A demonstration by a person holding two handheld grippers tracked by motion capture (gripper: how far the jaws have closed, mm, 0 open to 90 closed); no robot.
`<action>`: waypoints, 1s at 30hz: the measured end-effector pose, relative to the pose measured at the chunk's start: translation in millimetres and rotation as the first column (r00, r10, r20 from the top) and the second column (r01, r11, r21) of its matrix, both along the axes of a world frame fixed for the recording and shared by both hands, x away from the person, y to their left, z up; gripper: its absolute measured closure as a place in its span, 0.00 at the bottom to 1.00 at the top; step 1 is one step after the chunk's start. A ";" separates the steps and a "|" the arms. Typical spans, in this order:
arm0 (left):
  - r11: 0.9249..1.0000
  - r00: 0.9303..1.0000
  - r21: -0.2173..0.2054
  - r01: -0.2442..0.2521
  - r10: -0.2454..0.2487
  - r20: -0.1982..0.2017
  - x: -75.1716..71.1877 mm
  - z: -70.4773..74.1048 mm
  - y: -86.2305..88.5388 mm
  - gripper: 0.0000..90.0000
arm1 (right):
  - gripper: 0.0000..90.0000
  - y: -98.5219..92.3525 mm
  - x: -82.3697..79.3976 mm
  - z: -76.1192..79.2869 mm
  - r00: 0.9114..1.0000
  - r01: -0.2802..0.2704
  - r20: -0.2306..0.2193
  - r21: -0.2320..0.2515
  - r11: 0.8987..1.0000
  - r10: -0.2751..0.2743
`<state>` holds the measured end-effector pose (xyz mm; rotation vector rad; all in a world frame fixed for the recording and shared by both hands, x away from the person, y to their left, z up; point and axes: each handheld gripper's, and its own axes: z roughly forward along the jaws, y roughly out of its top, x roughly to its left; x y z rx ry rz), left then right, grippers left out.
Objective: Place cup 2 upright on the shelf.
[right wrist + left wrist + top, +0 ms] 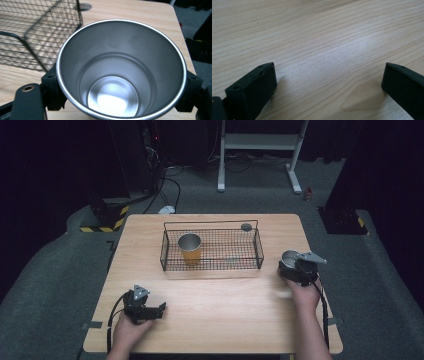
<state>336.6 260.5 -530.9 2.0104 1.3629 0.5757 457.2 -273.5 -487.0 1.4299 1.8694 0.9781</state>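
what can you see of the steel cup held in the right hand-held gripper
The shiny round stainless-steel cup is empty, with a thin bright rolled rim, stepped walls tapering to a flat reflective bottom. It stands upright, mouth up, near the right edge of the light wooden table, just right of the black wire basket and outside it. The right hand-held gripper clasps it, one black jaw on each side of the wall.

Overhead and claw cameras share the table.

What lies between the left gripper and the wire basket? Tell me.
Bare wooden table; the high view shows nothing between the left gripper and the wire basket.
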 end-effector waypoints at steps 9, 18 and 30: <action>1.000 1.000 0.002 0.000 0.000 0.000 0.2 0.1 0.0 0.00 | 0.20 10.3 -13.4 12.5 0.999 -0.043 0.034 0.009 0.999 0.042; 1.000 1.000 0.006 0.002 -0.002 -0.001 0.3 0.3 0.2 0.00 | 0.20 18.6 -27.9 29.3 0.995 -0.076 0.075 0.048 0.996 0.072; 1.000 1.000 0.002 -0.004 0.004 -0.002 1.0 0.3 -0.8 0.00 | 0.21 27.1 -41.6 50.7 0.989 -0.102 0.115 0.061 0.993 0.094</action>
